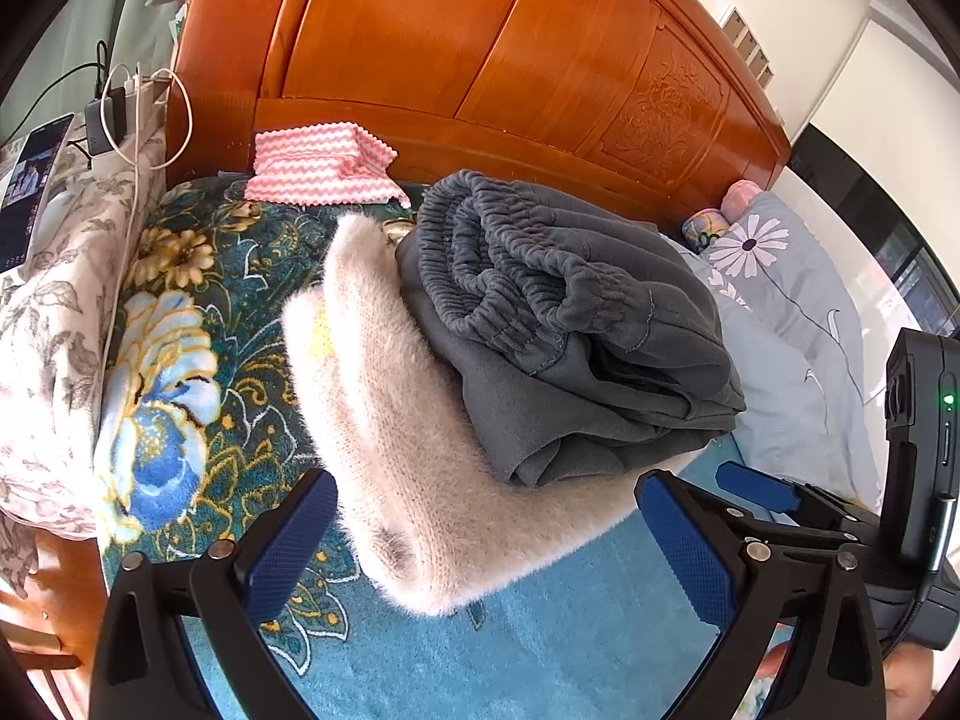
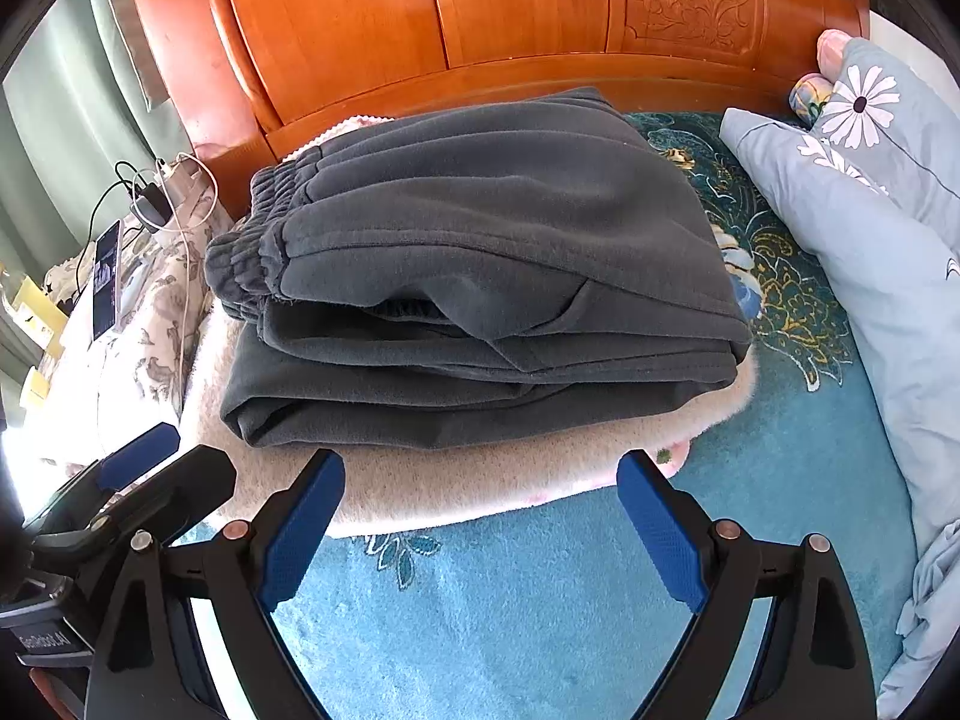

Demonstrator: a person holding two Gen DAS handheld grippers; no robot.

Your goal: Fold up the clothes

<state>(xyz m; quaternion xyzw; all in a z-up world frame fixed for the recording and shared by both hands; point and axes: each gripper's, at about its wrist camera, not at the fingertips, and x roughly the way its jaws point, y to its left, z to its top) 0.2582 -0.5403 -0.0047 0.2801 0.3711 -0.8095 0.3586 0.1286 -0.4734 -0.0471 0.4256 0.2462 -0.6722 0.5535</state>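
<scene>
Folded grey trousers (image 2: 480,276) lie on a folded cream sweater (image 1: 408,450) on the bed's teal blanket (image 2: 540,600), near the headboard (image 2: 480,18). Left gripper (image 1: 489,546) and right gripper (image 2: 480,528) hover before the stack, jaws spread, holding nothing.

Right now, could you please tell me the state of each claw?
Left claw: open, holding nothing.
Right claw: open, holding nothing.

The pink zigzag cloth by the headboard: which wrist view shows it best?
The left wrist view: the pink zigzag cloth lies open against the headboard. In the right wrist view only a pale scalloped edge peeks behind the folded grey trousers.
</scene>
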